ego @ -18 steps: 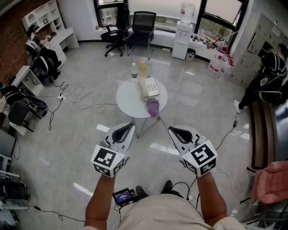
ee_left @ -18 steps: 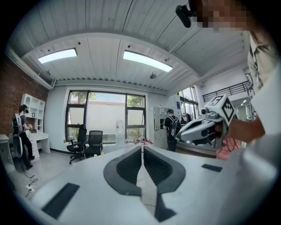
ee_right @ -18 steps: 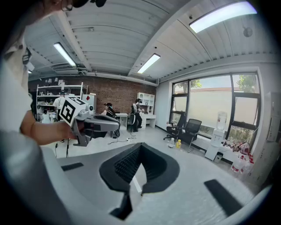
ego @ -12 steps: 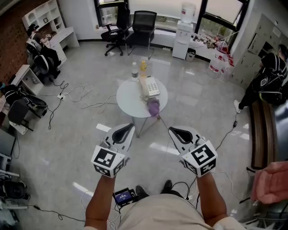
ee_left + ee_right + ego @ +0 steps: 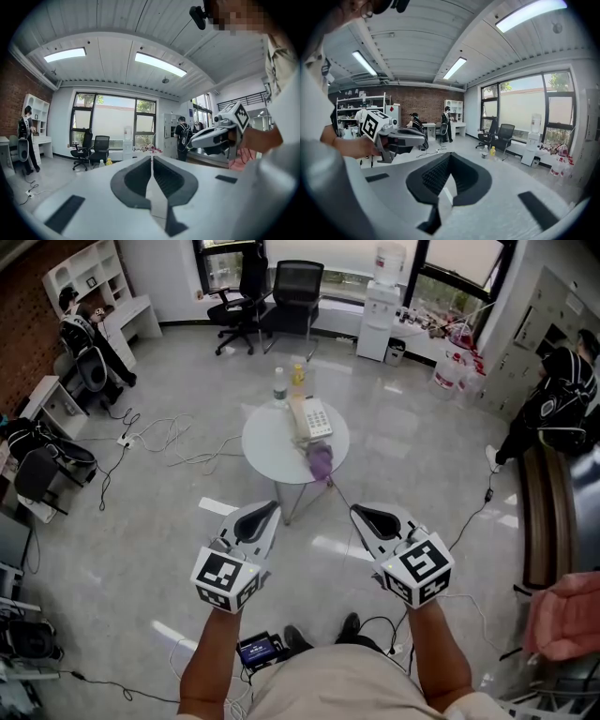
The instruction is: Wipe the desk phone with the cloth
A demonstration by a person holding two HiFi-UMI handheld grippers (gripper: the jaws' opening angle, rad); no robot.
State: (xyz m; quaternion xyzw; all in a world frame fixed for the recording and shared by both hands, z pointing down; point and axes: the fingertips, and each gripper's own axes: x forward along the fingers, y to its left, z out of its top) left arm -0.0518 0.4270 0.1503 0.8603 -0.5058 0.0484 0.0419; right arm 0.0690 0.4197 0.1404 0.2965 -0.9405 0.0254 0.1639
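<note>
A white desk phone (image 5: pixel 310 418) lies on a small round white table (image 5: pixel 272 448) some way ahead of me in the head view. A purple cloth (image 5: pixel 321 463) is bunched on the table's near right edge, just in front of the phone. My left gripper (image 5: pixel 265 509) and right gripper (image 5: pixel 361 512) are held side by side well short of the table, both shut and empty. In the left gripper view the jaws meet at the tip (image 5: pixel 152 158) and the right gripper (image 5: pixel 220 136) shows at the right. In the right gripper view the jaws (image 5: pixel 448 165) are also closed.
A clear bottle (image 5: pixel 279 388) and a yellow bottle (image 5: pixel 298 379) stand at the table's far edge. Cables (image 5: pixel 169 442) trail over the grey floor at the left. Office chairs (image 5: pixel 298 292) and a water dispenser (image 5: pixel 382 310) stand by the windows. A person (image 5: pixel 555 399) stands at the right.
The view has shifted slightly; both grippers stay shut in the same place before me. A person at the far left shelves has moved.
</note>
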